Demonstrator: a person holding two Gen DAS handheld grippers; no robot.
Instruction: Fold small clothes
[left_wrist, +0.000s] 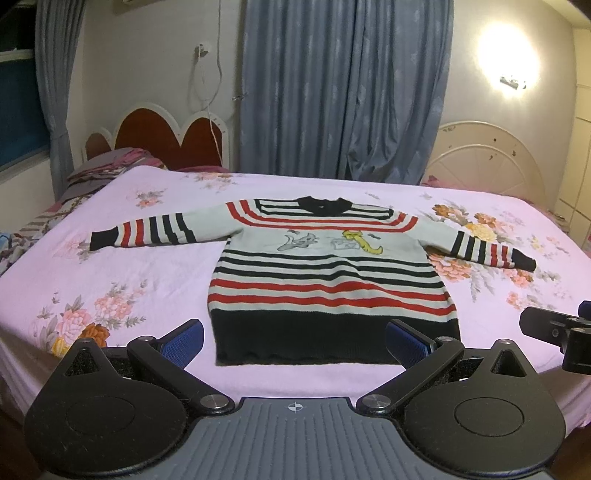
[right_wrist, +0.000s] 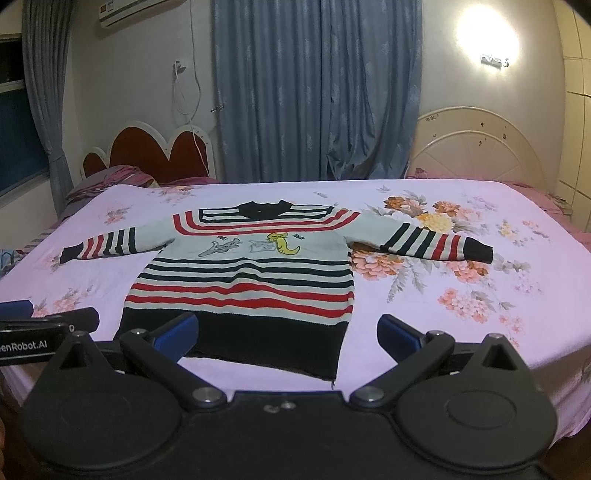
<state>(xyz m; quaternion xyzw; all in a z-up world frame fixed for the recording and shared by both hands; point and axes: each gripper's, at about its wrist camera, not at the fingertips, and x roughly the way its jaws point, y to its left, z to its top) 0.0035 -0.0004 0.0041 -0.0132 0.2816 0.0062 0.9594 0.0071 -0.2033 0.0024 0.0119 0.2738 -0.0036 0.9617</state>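
A small striped sweater (left_wrist: 328, 273) in black, red and pale grey, with a cartoon print on the chest, lies flat and face up on the bed, both sleeves spread out sideways. It also shows in the right wrist view (right_wrist: 243, 273). My left gripper (left_wrist: 295, 341) is open and empty, hovering just in front of the sweater's black hem. My right gripper (right_wrist: 288, 334) is open and empty, in front of the hem's right corner. Each gripper shows at the edge of the other's view, the right gripper (left_wrist: 554, 328) and the left gripper (right_wrist: 37, 332).
The bed has a pink floral sheet (left_wrist: 110, 280). A red heart-shaped headboard (left_wrist: 159, 136) and bedding pile (left_wrist: 110, 162) stand at the far left, a white headboard (left_wrist: 487, 158) at the far right. Blue curtains (left_wrist: 343, 92) hang behind.
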